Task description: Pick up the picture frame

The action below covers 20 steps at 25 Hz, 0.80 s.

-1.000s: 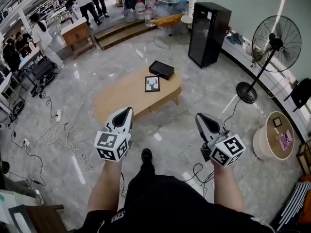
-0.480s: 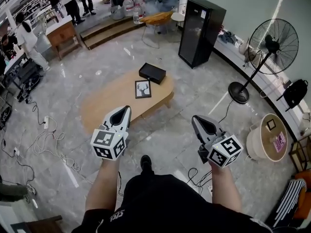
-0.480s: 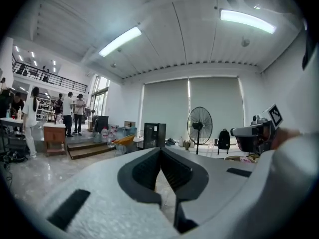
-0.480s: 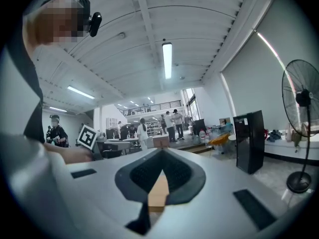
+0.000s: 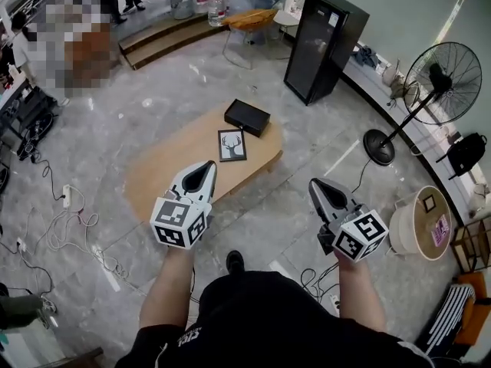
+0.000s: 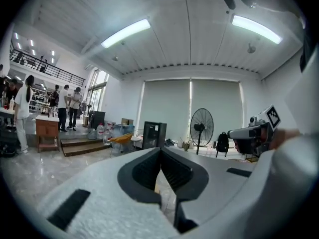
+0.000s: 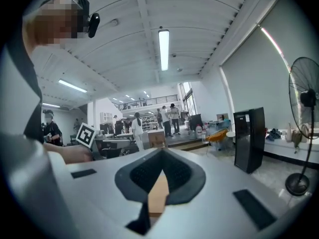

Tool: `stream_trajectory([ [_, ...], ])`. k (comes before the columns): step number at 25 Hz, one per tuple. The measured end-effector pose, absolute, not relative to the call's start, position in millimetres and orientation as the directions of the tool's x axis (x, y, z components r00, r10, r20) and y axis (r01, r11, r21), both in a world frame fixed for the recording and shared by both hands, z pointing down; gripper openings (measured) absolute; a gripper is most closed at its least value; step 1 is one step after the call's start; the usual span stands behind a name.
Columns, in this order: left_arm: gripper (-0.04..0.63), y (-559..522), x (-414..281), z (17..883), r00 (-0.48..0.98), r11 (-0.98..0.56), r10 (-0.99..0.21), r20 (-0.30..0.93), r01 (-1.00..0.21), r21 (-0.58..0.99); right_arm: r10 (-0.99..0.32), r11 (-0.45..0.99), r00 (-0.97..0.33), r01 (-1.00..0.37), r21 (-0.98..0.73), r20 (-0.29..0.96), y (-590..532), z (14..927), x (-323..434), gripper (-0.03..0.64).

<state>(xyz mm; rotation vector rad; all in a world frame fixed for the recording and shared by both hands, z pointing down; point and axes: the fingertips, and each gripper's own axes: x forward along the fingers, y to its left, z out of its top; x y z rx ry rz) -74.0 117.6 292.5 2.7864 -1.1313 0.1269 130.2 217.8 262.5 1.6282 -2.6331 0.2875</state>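
The picture frame (image 5: 232, 145), black-edged with a deer print, lies flat on the low oval wooden table (image 5: 173, 162) in the head view. My left gripper (image 5: 208, 166) hangs over the table's near edge, short of the frame, shut and empty. Further right, my right gripper (image 5: 316, 185) is held over the floor beside the table, also shut and empty. In the left gripper view the tips (image 6: 160, 154) meet with nothing between them. The right gripper view shows its tips (image 7: 162, 156) together, with a strip of the wooden table (image 7: 158, 195) beyond them.
A black box (image 5: 247, 117) sits on the table behind the frame. A tall black cabinet (image 5: 323, 47) and a standing fan (image 5: 435, 84) are at the right, a round stool (image 5: 421, 223) nearer. Cables (image 5: 69, 225) trail over the floor at left. People (image 6: 64, 107) stand at the back.
Both grippers and the person have moved forward toward the table. The left gripper now overlaps the table's near edge; the frame lies where it was.
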Motion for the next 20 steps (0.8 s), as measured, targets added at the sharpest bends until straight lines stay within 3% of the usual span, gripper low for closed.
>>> stream_trajectory([
  [10,0.011,73.4,-125.3,308.4,0.703,-0.690,-0.697,0.142,-0.712,0.135,-0.862,0.476,-0.490,-0.871,-0.122,0.129,157.0,256.3,81.7,0.005],
  [20,0.011,30.0,-127.5,316.0,0.680,-0.667,-0.712,0.176,-0.733,0.134,-0.841,0.506,-0.528,-0.845,-0.175,0.118,91.3,268.0,83.5,0.005],
])
